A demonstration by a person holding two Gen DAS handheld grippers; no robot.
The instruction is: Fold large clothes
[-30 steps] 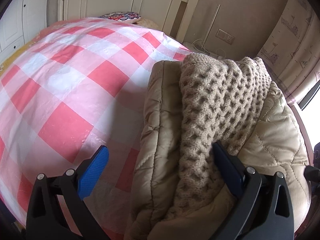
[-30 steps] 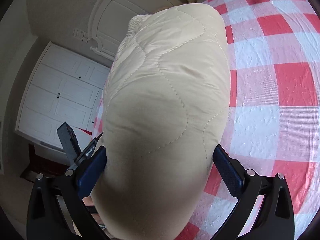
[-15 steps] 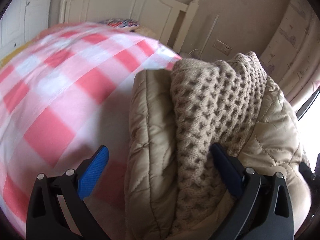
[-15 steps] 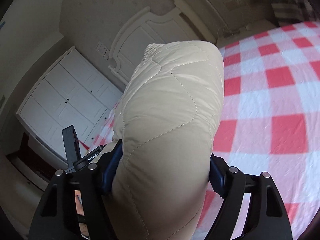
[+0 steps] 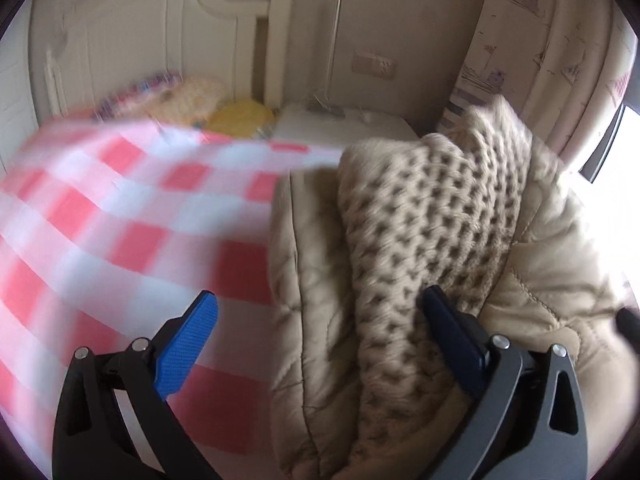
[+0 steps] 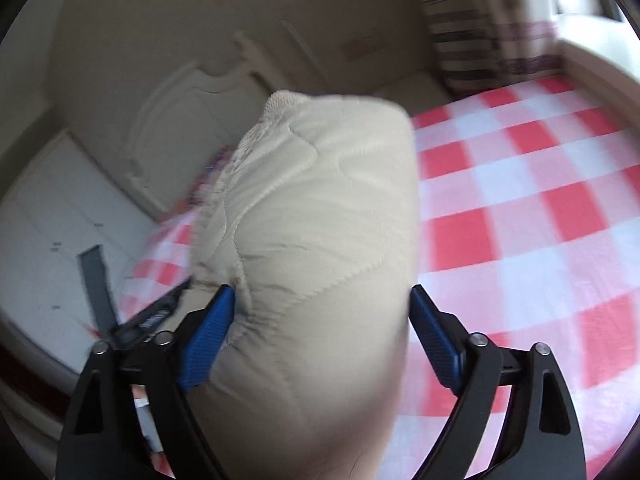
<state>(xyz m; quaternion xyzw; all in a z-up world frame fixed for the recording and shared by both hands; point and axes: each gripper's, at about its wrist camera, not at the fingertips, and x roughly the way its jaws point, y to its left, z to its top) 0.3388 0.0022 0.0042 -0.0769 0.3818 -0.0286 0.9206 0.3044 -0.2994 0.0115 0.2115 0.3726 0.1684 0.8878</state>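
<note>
Across the bed's red-and-white checked cover (image 5: 120, 216), we see the folded beige quilted jacket with its tan honeycomb-knit lining (image 5: 432, 216) bundled at the right. Our right hand-held gripper (image 6: 320, 320) is clamped on the jacket's padded bulk (image 6: 320, 208); our left hand-held gripper (image 5: 320, 320) is spread apart, one blue pad against the knit.

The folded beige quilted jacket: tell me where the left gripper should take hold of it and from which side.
Grip the jacket's rounded quilted fold edge facing the checked bedspread, coming in from that open side. The left gripper is open, its right finger pressed into the knit collar, which looks loose and stretchy, so a weaker hold. The right gripper already squeezes the other end.
</note>
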